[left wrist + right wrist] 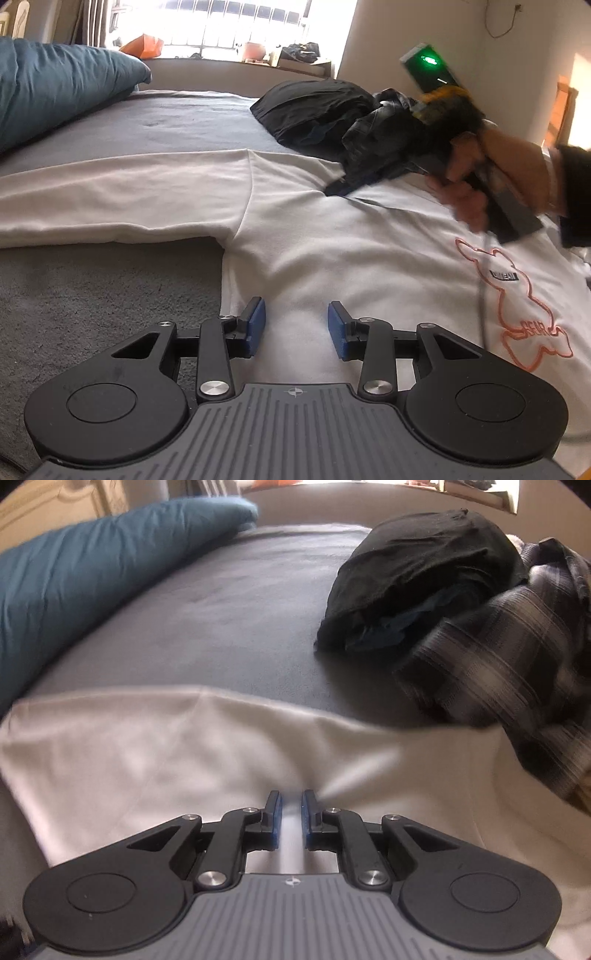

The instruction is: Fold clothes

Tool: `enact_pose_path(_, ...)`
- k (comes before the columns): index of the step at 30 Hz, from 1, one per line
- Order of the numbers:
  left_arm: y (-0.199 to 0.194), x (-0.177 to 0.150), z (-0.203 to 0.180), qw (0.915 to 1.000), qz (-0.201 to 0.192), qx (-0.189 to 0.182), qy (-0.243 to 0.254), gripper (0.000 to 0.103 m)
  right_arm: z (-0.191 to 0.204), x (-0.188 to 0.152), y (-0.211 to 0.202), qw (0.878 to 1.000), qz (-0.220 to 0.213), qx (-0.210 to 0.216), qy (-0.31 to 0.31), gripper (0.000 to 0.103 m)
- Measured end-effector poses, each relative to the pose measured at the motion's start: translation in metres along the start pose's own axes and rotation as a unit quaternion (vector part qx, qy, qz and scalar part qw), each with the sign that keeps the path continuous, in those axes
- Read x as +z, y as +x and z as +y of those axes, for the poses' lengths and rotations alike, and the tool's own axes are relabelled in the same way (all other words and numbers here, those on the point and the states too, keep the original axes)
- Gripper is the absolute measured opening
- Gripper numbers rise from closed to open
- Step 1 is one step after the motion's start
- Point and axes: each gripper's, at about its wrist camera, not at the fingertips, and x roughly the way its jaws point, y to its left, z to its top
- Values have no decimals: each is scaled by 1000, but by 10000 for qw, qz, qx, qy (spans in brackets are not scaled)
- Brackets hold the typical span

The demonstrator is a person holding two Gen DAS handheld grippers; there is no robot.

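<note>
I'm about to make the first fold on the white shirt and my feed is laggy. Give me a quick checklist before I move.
1. Left tongs open over the white shirt, nothing gripped: ok.
2. Right tongs nearly shut with a ridge of white fabric between the pads; firm grip: cannot tell.
3. Sleeve lying flat on the grey bedsheet: ok.
4. Plaid garment lying at the shirt's far edge, perhaps overlapping: not ok.
5. Black clothes pile apart from the shirt: ok.
</note>
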Motion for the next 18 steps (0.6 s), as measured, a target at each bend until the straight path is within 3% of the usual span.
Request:
enact_pose_path(2, 1, 1, 1, 10000, 12, -3, -53, 37, 3, -7, -5, 9998, 18, -77, -206, 10)
enact_pose_path(8, 0, -1, 0, 10000, 0, -1, 25, 37, -9, 25, 18, 9996, -166, -215, 28, 8)
enact_pose_path(11, -1, -1, 2, 10000, 2, -35, -65, 37, -14, 12, -10, 9997, -150, -23, 165, 9)
enact_pose_path(13, -1, -1, 3, 9999, 20, -39, -124, 37, -14, 0, -25, 9999, -67, -114, 29, 9)
enact_pose_path(16, 0, 1, 2, 9999, 67, -16, -126, 38, -21, 3, -4, 9994, 57, -333, 44, 8)
enact_pose_path(18, -1, 1, 2, 9999, 70, -27, -76, 39, -29, 17, 11, 9990, -142, -375, 185, 7)
